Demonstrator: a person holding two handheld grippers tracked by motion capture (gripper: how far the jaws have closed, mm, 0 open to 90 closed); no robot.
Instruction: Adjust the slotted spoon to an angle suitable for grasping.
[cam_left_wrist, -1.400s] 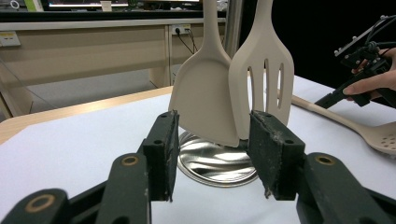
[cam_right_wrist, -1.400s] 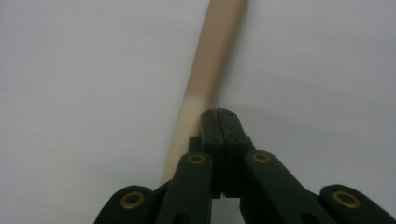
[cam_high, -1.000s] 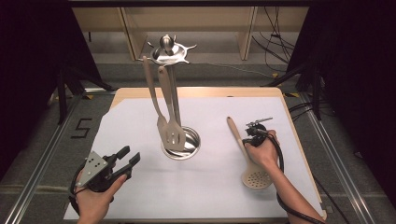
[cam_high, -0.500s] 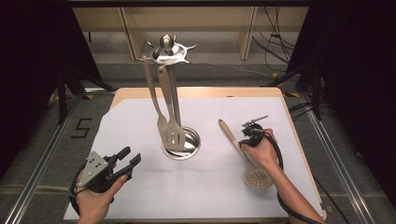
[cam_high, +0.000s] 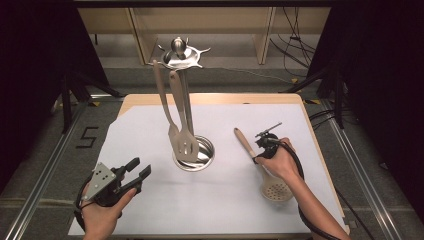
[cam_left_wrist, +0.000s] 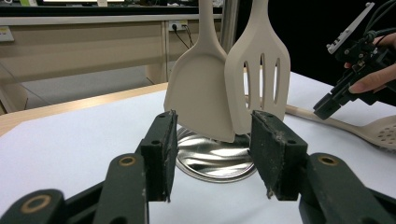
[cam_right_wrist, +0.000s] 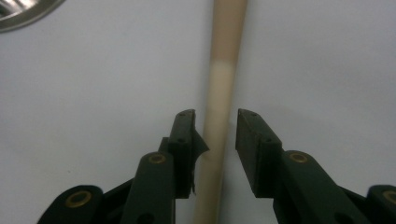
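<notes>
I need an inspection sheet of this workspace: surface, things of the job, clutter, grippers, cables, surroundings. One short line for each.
Surface: white sheet over wooden table.
Job's things: beige skimmer spoon with perforated bowl lying flat; steel utensil stand bearing a beige solid turner and a beige slotted turner.
Clutter: nothing seen.
Grippers: left gripper open, holding nothing; right gripper has just been opening, with the spoon handle between its jaws, pads apart from it.
Cables: black cable trails from the right gripper.
Surroundings: dark curtains, floor cables, wooden furniture behind.
</notes>
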